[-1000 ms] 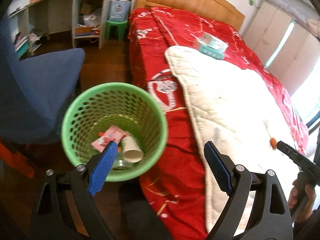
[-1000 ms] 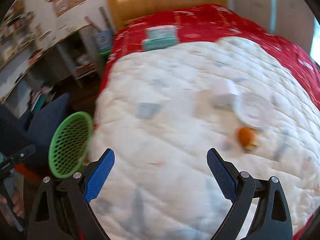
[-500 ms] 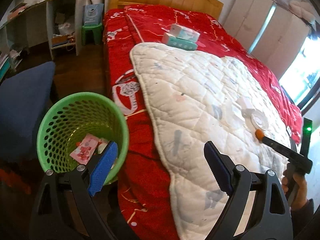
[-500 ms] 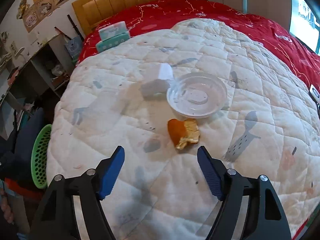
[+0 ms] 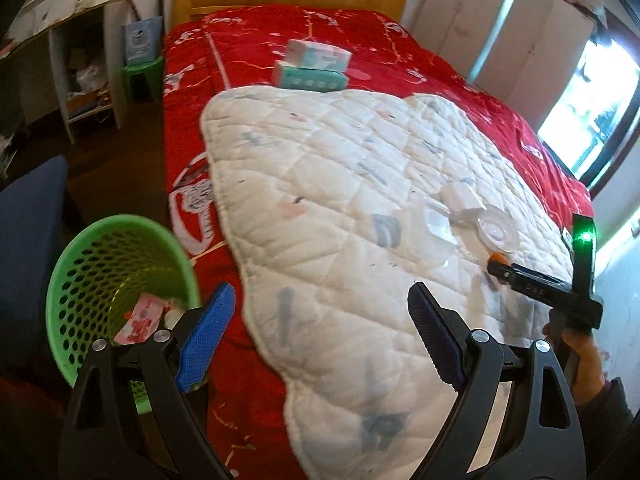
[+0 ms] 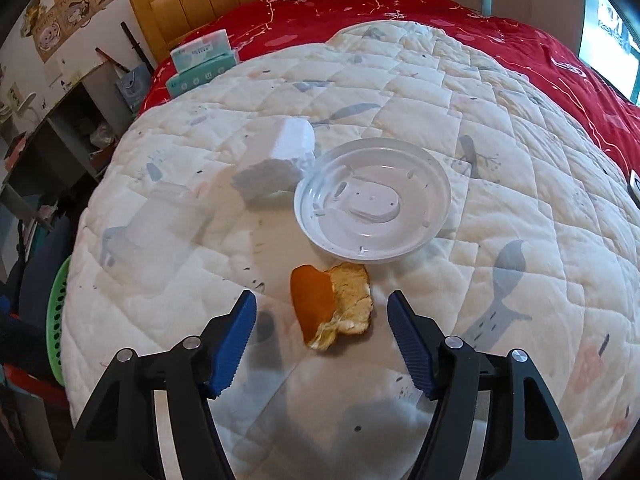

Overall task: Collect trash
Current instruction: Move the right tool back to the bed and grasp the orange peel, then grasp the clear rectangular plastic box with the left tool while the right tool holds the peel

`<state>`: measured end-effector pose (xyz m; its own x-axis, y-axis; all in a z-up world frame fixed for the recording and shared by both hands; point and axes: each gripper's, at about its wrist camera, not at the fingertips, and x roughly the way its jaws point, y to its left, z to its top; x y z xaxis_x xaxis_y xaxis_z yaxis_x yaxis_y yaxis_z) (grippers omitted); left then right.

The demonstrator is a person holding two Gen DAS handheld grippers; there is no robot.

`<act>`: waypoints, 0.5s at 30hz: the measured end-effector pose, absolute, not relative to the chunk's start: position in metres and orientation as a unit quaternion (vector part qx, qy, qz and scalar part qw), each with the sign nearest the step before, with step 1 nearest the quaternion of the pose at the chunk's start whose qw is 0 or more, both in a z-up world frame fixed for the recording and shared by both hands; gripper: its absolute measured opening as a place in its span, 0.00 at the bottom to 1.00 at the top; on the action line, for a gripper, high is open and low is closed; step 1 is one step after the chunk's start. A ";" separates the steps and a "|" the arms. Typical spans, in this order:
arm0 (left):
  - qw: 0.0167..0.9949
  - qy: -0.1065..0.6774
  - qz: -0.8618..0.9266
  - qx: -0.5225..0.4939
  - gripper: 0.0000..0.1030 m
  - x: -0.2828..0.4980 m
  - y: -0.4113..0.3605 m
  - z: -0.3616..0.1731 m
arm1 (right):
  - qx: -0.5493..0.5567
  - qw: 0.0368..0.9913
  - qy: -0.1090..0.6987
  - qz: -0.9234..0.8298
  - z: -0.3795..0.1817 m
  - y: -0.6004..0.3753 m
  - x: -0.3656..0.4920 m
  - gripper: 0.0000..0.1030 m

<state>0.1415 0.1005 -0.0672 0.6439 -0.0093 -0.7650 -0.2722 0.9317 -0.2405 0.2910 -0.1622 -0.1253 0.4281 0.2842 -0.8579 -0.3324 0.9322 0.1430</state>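
Note:
An orange peel (image 6: 332, 312) lies on the white quilt (image 6: 480, 160) just in front of a clear plastic lid (image 6: 372, 204). My right gripper (image 6: 321, 304) points down at the peel. Its jaws are closing, with the peel between them and neither pad touching it. Behind lie a white crumpled piece (image 6: 276, 160) and a clear cup on its side (image 6: 156, 224). My left gripper (image 5: 320, 294) hangs open and empty over the quilt's edge, beside the green mesh basket (image 5: 120, 224), which holds a pink wrapper (image 5: 140, 316). In the left wrist view the right gripper (image 5: 496, 267) meets the peel (image 5: 498, 257).
Two stacked tissue packs (image 5: 312, 64) rest on the red bedspread (image 5: 240, 40) near the wooden headboard. A blue chair (image 5: 28, 240) stands left of the basket. A green stool (image 5: 142, 68) and white shelves (image 5: 80, 80) line the far wall. A person's hand (image 5: 580, 348) holds the right gripper.
The right gripper has dropped close over the orange peel and its jaws have narrowed around it. The left gripper has swung from above the basket toward the bed, still open.

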 end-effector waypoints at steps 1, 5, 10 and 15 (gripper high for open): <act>0.892 0.416 0.069 -0.166 0.84 0.146 0.097 -0.067 | -0.028 0.845 0.503 0.182 -0.126 -0.162 0.291 0.57; 0.895 0.416 0.050 -0.151 0.84 0.166 0.081 -0.064 | -0.056 0.847 0.498 0.178 -0.128 -0.159 0.288 0.40; 0.898 0.419 0.017 -0.132 0.84 0.192 0.060 -0.064 | -0.058 0.849 0.494 0.179 -0.125 -0.165 0.285 0.33; 0.895 0.429 -0.009 -0.120 0.84 0.220 0.041 -0.072 | -0.049 0.850 0.491 0.185 -0.119 -0.172 0.280 0.32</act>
<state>0.2196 0.0409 -0.0723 0.6315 -0.1195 -0.7661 -0.0866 0.9710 -0.2229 0.2798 -0.1716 -0.1193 0.4496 0.2672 -0.8523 -0.3625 0.9267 0.0993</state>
